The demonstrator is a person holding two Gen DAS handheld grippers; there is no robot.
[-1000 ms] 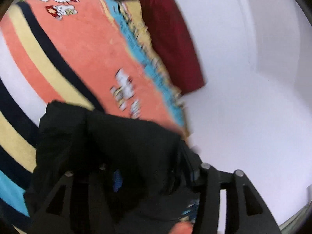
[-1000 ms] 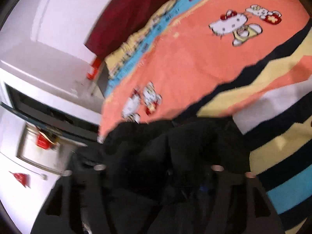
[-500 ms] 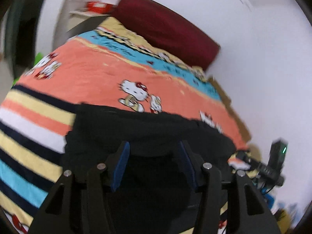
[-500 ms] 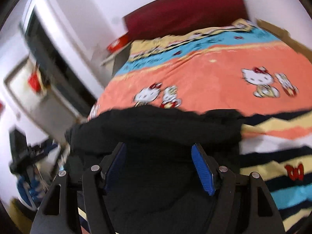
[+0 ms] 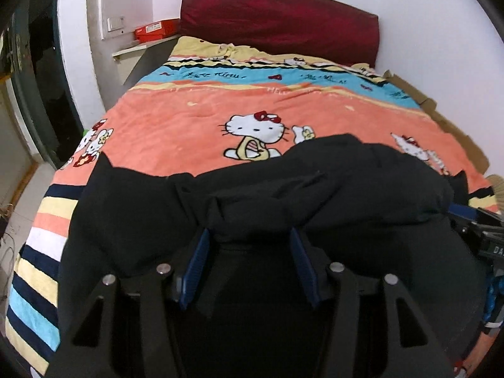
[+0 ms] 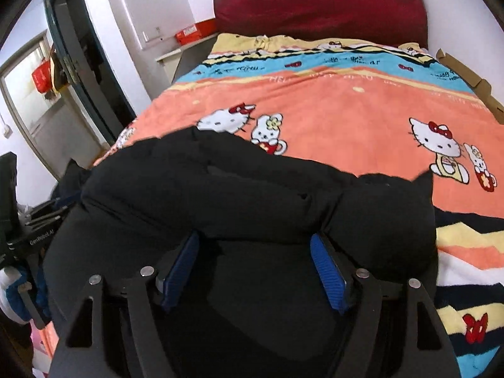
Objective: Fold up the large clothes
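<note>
A black padded jacket (image 5: 346,182) lies bunched across the near end of a bed covered by an orange cartoon-cat blanket (image 5: 189,119). In the left wrist view my left gripper (image 5: 249,236) is shut on a thick fold of the jacket, which fills the gap between the blue pads (image 5: 201,252). The right gripper's body shows at that view's right edge. In the right wrist view the jacket (image 6: 220,182) stretches leftward over the blanket (image 6: 346,110). My right gripper (image 6: 255,239) holds a fat roll of it between its pads (image 6: 324,264), and its jaws are opening slightly.
A dark red headboard (image 5: 277,22) stands at the far end. A red box (image 5: 154,30) sits on a small shelf to its left. A dark door frame (image 6: 82,63) is to the left of the bed. Cardboard (image 5: 441,116) lines the bed's right side.
Both views have rolled upright and swung to face the headboard. The jacket, bunched close to the fingers before, now stretches wide across the blanket between the two grippers.
</note>
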